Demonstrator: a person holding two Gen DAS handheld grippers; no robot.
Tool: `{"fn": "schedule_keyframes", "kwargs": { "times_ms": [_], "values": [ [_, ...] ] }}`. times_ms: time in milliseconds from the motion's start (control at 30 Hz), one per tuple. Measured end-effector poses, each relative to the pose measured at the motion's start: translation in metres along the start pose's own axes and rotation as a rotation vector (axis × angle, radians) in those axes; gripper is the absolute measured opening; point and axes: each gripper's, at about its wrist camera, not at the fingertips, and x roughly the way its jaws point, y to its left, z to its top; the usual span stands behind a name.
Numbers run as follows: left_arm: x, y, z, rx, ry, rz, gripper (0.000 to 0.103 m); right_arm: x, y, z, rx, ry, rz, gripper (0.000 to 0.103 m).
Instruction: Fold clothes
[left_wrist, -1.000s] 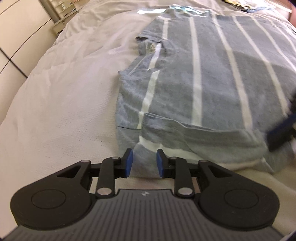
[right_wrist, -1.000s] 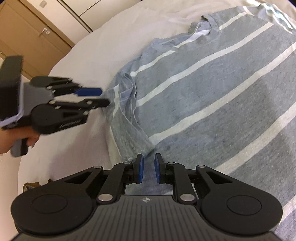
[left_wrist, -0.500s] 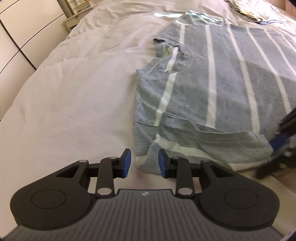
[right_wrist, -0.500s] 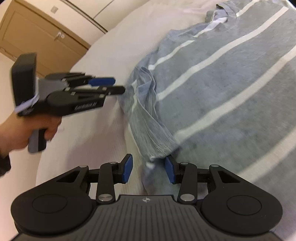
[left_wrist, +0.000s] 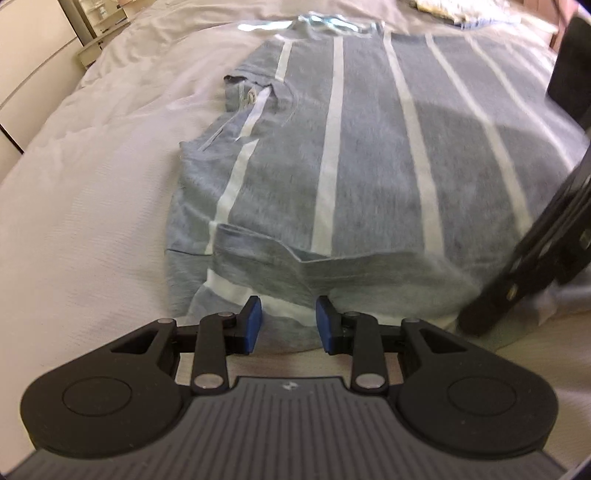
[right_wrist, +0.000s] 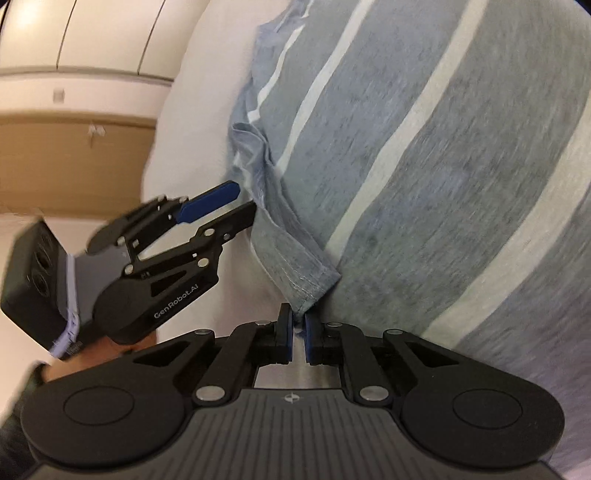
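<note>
A bedroom in a home. A wide bed covered with a white textured quilt (left_wrist: 85, 206) fills both views, with a grey T-shirt with white stripes (left_wrist: 369, 158) spread across it. Beyond the bed's far left corner stand pale cream wardrobe doors (left_wrist: 26, 62). The right wrist view shows a light wooden cabinet door (right_wrist: 74, 162) beside the bed.

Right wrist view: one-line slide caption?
Right hand-held gripper closing on the sleeve hem of a grey striped T-shirt; left hand-held gripper alongside.
</note>
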Motion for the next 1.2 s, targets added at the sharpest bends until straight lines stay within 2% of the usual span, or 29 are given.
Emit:
{"fn": "schedule_keyframes", "kwargs": {
  "times_ms": [133, 233, 400, 433, 467, 500, 567, 667, 833, 967, 1067, 1100, 1133, 1200],
  "values": [
    [-0.011, 0.023, -0.010, -0.162, -0.009, 0.048, 0.031, -0.013, 0.000, -0.007, -0.032, -0.035, -0.053, 0.012],
    [-0.013, 0.049, -0.020, -0.360, 0.005, 0.073, 0.031, -0.011, 0.003, -0.008, -0.068, -0.028, -0.055, 0.019],
    [0.000, 0.080, -0.032, -0.663, 0.019, -0.021, 0.030, -0.003, 0.011, -0.012, -0.148, -0.028, -0.071, 0.028],
    [0.003, 0.084, -0.032, -0.697, 0.018, -0.033, 0.026, -0.001, 0.013, -0.012, -0.166, -0.035, -0.077, 0.030],
    [0.004, 0.087, -0.032, -0.725, 0.013, -0.039, 0.009, 0.000, 0.016, -0.013, -0.186, -0.044, -0.084, 0.030],
    [0.006, 0.090, -0.032, -0.751, 0.009, -0.044, 0.000, 0.002, 0.018, -0.013, -0.202, -0.049, -0.091, 0.030],
    [0.004, 0.096, -0.030, -0.768, -0.012, -0.032, 0.000, 0.004, 0.019, -0.013, -0.217, -0.051, -0.098, 0.030],
    [0.003, 0.105, -0.025, -0.742, -0.020, -0.005, 0.000, 0.008, 0.018, -0.015, -0.199, -0.019, -0.088, 0.008],
    [0.016, 0.103, -0.022, -0.672, 0.041, 0.005, 0.000, 0.005, 0.018, -0.014, -0.215, 0.038, -0.058, 0.005],
    [0.012, 0.106, -0.028, -0.718, 0.025, 0.000, 0.003, 0.002, 0.011, -0.013, -0.225, 0.105, -0.070, 0.004],
    [0.000, 0.106, -0.032, -0.745, 0.004, 0.012, 0.009, -0.011, 0.011, -0.013, -0.241, 0.086, -0.072, 0.010],
    [-0.004, 0.105, -0.033, -0.752, -0.002, 0.018, 0.014, -0.015, 0.012, -0.012, -0.238, 0.062, -0.071, 0.019],
    [-0.010, 0.104, -0.034, -0.762, -0.010, 0.026, 0.015, -0.018, 0.012, -0.010, -0.233, 0.036, -0.071, 0.023],
    [-0.021, 0.100, -0.036, -0.779, -0.023, 0.033, 0.016, -0.016, 0.012, -0.003, -0.213, 0.002, -0.063, 0.042]
  ]
}}
